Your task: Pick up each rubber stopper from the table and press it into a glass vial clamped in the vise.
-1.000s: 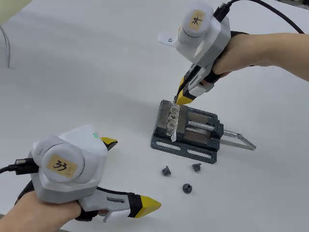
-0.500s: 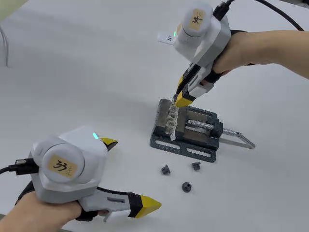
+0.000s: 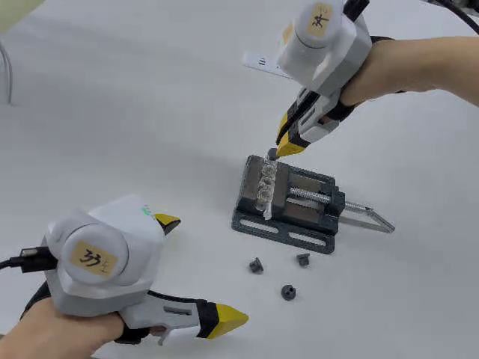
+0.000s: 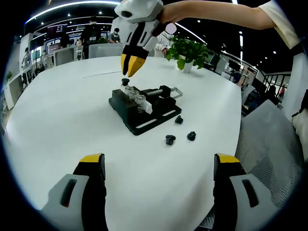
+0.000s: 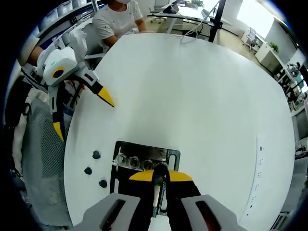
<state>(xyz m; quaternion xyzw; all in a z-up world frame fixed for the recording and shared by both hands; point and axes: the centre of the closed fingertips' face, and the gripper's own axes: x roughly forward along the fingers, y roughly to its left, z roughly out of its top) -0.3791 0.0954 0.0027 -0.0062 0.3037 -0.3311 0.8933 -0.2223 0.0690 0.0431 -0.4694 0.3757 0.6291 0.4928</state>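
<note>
While our left gripper point(image 3: 202, 269) stays wide open at lower left, our right gripper point(image 3: 286, 149), jaws nearly together, has risen off the stopper point(image 3: 272, 153) seated on the uppermost vial point(image 3: 267, 170) in the vise point(image 3: 299, 217).

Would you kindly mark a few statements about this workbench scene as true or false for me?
Three loose stoppers lie on the table beside the vise. True.
The left gripper grips a stopper. False: it is open and empty.
The right gripper hovers above the vials. True.
The vials stand loose on the table. False: they are clamped in the vise.
</note>
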